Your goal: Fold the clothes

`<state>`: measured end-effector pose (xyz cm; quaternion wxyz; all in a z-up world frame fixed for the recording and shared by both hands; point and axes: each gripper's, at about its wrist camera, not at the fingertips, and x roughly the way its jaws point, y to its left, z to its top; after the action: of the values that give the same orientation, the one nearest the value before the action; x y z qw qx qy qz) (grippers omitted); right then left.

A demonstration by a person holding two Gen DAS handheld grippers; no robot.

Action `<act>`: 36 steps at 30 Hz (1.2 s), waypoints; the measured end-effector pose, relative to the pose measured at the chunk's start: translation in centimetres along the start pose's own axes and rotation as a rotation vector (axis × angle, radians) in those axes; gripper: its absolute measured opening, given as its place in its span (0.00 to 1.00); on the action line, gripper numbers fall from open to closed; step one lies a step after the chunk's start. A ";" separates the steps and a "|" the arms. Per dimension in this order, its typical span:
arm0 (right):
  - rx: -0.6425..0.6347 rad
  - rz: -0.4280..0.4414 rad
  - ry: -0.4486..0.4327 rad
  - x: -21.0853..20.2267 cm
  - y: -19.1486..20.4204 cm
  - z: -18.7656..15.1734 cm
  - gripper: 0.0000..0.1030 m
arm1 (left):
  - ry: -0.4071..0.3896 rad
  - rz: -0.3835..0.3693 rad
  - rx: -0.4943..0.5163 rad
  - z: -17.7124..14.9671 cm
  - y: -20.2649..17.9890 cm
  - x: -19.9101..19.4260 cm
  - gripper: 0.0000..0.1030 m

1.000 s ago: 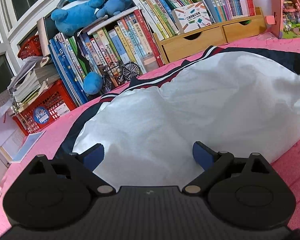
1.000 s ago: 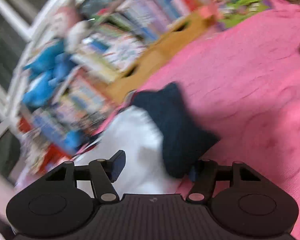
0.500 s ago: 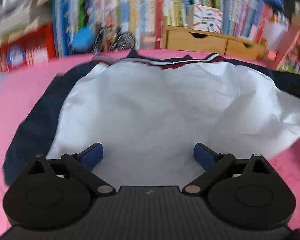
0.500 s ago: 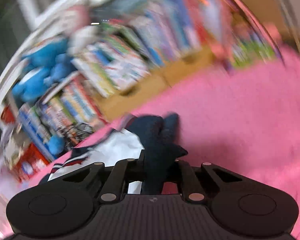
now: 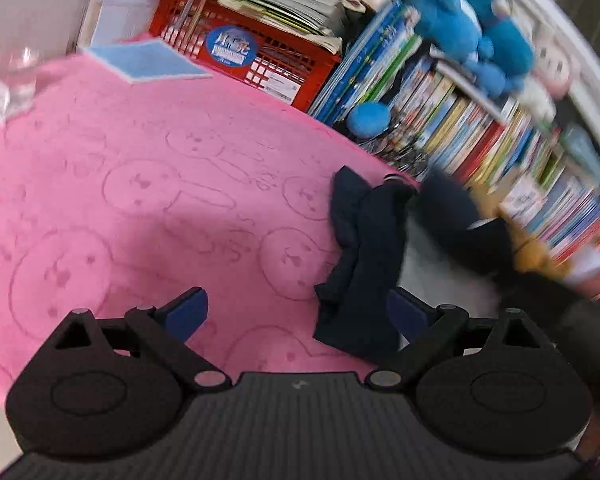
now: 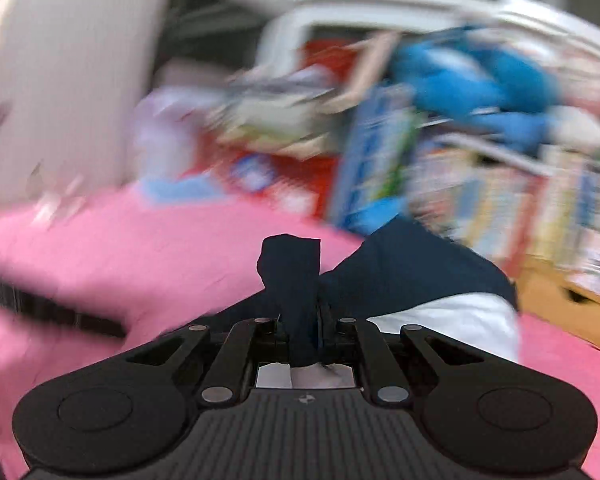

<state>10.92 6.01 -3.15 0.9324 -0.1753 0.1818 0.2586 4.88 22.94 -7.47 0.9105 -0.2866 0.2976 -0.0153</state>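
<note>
The navy-and-white garment (image 6: 440, 292) lies on the pink blanket (image 6: 140, 256) in front of the bookshelf (image 5: 452, 120), with a dark sleeve (image 5: 360, 264) trailing toward the left gripper (image 5: 296, 312). The right gripper (image 6: 302, 332) is clenched on a navy fold that stands up between its pads. The left gripper's jaws are spread wide, and the sleeve lies just inside the right-hand pad, ungripped. Blur makes it hard to say how much cloth the right one has, probably just an edge. To fold well, carry that pinched edge low and level across the white panel, and pinch the loose sleeve before drawing it inward, so nothing bunches.
</note>
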 end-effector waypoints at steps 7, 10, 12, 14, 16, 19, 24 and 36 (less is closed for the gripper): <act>-0.055 -0.062 0.006 -1.8 2.2 -1.7 0.38 | 0.028 -0.220 -0.032 0.5 -0.6 0.7 0.95; -0.027 -0.069 -0.012 -4.4 0.5 -2.8 0.47 | 0.060 -0.268 -0.021 0.2 -2.0 1.7 0.95; -0.025 -0.090 -0.010 -6.2 -0.6 -3.9 0.50 | 0.096 -0.312 -0.022 -0.2 -3.2 2.6 0.95; -0.021 -0.114 0.008 -7.3 -1.3 -5.3 0.54 | 0.137 -0.343 -0.033 -0.5 -4.3 3.8 0.95; -0.017 -0.144 0.029 -7.8 -1.7 -6.4 0.55 | 0.172 -0.336 -0.044 -0.7 -5.6 5.2 0.95; -0.017 -0.190 0.039 -8.5 -2.0 -7.8 0.55 | 0.150 -0.296 -0.035 -0.8 -7.6 6.4 0.95; 0.012 -0.220 0.033 -9.2 -2.8 -8.5 0.56 | 0.101 -0.289 -0.121 -0.9 -9.3 7.9 1.00; 0.195 -0.269 0.044 -10.5 -5.2 -10.1 0.76 | 0.082 -0.217 -0.049 -1.8 -12.3 8.7 0.86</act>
<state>2.90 -6.83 -6.23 0.9670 -0.1124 0.2014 0.1087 12.76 10.00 -6.79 0.8833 -0.3386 0.3019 -0.1184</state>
